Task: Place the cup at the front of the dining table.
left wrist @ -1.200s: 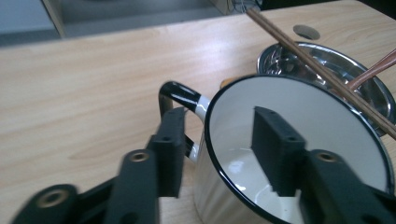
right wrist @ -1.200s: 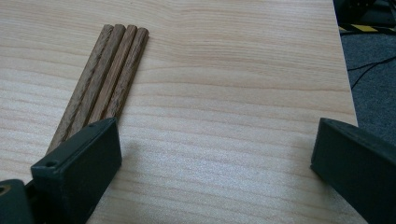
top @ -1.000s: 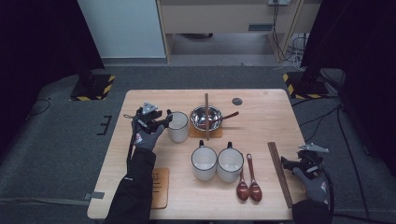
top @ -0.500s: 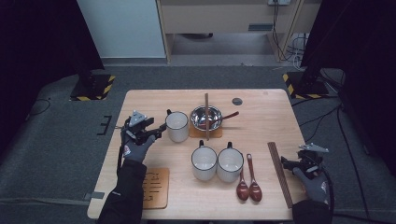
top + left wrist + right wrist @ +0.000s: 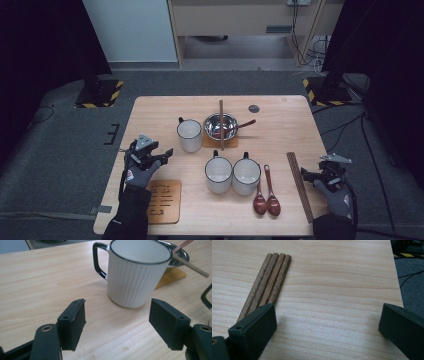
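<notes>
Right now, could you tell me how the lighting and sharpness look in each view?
High view: the table is evenly lit, its surroundings dark, the whole picture soft. Left gripper view: the white mug is sharp with a faint shadow at its base; the left tongs are slightly blurred. Right gripper view: the wooden sticks are crisp, the right tongs soft.

The pale wooden table (image 5: 165,112) is evenly lit from overhead, while the room darkens to near black at 9 and 3 o'clock in the high view. That view is soft and grainy. The polished steel bowl (image 5: 220,125) carries small glints. In the left gripper view the white ribbed mug (image 5: 136,272) casts a faint shadow toward 6 o'clock; near foreground parts blur slightly.
</notes>
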A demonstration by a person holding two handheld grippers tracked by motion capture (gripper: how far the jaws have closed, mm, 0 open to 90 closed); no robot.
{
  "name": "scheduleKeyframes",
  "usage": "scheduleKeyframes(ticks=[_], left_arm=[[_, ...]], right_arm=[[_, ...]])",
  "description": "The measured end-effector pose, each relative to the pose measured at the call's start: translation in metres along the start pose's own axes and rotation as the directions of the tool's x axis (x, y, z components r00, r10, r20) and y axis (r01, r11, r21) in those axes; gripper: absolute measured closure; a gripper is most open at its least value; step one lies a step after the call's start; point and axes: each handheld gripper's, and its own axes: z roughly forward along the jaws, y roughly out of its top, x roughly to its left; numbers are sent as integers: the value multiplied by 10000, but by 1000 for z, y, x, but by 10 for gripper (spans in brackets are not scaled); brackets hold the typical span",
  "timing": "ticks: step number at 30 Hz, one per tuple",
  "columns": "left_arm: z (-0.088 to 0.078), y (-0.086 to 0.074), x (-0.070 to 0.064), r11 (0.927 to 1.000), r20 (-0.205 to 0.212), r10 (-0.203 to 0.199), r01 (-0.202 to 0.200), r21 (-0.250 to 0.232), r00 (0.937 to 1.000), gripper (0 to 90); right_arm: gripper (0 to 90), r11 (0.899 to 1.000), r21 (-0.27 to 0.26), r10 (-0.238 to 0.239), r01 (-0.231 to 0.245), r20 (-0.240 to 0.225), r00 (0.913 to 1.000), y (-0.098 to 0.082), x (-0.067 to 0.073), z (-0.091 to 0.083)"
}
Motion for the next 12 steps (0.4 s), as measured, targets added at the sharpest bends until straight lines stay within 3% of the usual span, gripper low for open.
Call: scheduleKeyframes(ticks=[6, 12], left_arm=[[-9, -20, 6, 9995, -303, 220, -213, 245, 9993, 275], [-10, -34, 18, 9959, -742, -64, 130, 893, 9972, 261]], right_arm=[[14, 10000, -1, 3, -3, 2, 10000, 0, 0, 0], [14, 10000, 1, 2, -2, 1, 10000, 0, 0, 0]])
